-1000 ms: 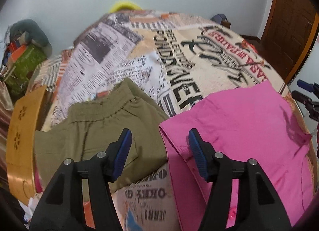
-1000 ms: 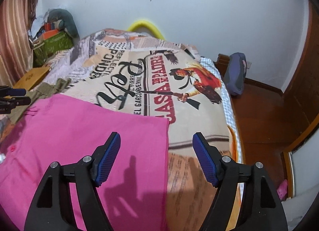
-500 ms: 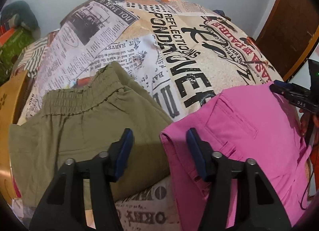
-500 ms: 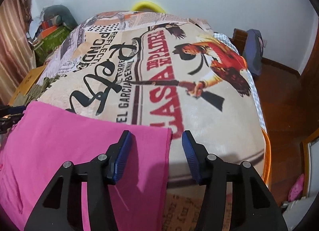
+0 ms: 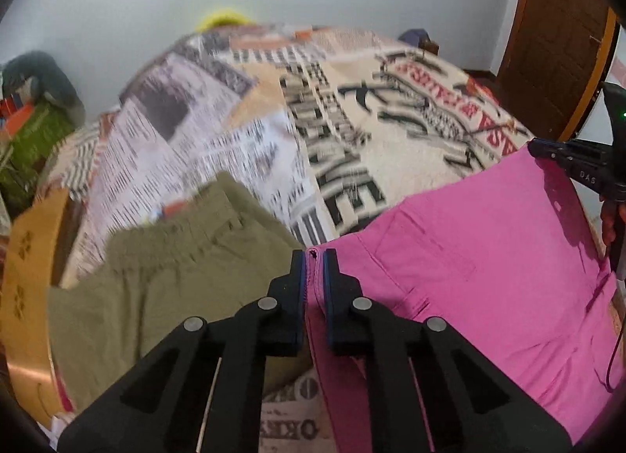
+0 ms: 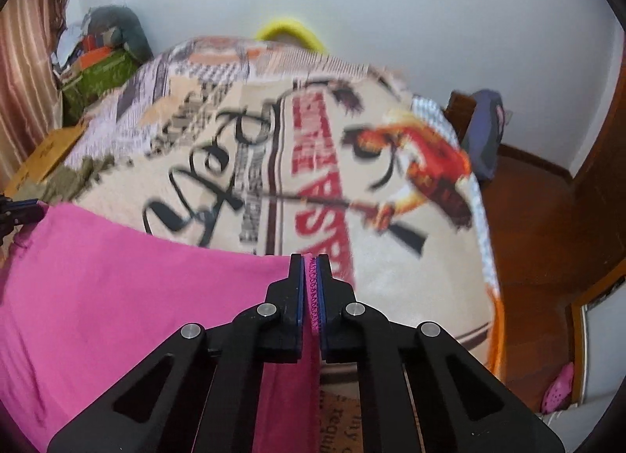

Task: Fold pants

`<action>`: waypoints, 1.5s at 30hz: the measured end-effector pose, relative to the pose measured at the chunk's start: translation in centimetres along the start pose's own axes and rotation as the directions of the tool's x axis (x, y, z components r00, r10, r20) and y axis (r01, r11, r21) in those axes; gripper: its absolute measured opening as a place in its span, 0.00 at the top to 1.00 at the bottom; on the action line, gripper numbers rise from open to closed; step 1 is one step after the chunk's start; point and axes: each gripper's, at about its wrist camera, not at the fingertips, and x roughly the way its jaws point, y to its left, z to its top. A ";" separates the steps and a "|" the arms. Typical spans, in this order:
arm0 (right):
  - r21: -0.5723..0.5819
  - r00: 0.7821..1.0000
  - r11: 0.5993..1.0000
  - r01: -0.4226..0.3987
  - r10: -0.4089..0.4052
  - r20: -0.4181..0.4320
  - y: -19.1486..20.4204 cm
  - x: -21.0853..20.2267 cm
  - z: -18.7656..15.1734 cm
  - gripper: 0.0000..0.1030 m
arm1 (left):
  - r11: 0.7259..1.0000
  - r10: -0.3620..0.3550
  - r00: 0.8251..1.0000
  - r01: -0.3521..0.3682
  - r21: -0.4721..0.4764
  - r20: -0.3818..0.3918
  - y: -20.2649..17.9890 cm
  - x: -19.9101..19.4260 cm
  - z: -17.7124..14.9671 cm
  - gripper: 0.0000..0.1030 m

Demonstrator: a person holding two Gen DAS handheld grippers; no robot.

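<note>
The pink pants (image 5: 469, 257) lie flat on the printed bedspread (image 5: 371, 132). My left gripper (image 5: 314, 257) is shut on the waistband corner of the pink pants. My right gripper (image 6: 311, 259) is shut on the far corner of the pink pants (image 6: 117, 288), where a stitched hem edge shows between the pads. The right gripper also shows in the left wrist view (image 5: 575, 167) at the right edge of the pants. The left gripper's tip shows at the left edge of the right wrist view (image 6: 19, 210).
Olive green pants (image 5: 176, 277) lie folded to the left of the pink ones, touching them at the left gripper. A wooden bed frame (image 5: 27, 277) runs along the left. A wooden door (image 5: 559, 42) and floor (image 6: 540, 226) are on the right. Clutter (image 6: 98, 57) sits by the wall.
Both grippers have closed from open onto the corners of the pink pants. Both views are now blurred and show more of the room above the bed.
</note>
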 end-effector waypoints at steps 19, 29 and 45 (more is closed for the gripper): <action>0.069 0.977 0.995 -0.076 0.061 0.206 0.5 -15.2 1.5 0.96 | 0.999 0.027 0.988 -0.033 0.037 0.152 -2.7 -14.4 1.7 0.93; 0.078 0.970 0.990 -0.120 0.100 0.220 2.1 -20.9 -2.8 0.96 | 0.999 0.020 0.988 -0.027 0.047 0.152 -4.6 -20.0 -4.0 0.93; 0.067 0.991 0.991 -0.115 0.110 0.080 5.2 -22.5 -14.5 0.96 | 0.996 0.001 0.998 -0.006 0.087 0.056 -7.5 -21.6 -16.1 0.94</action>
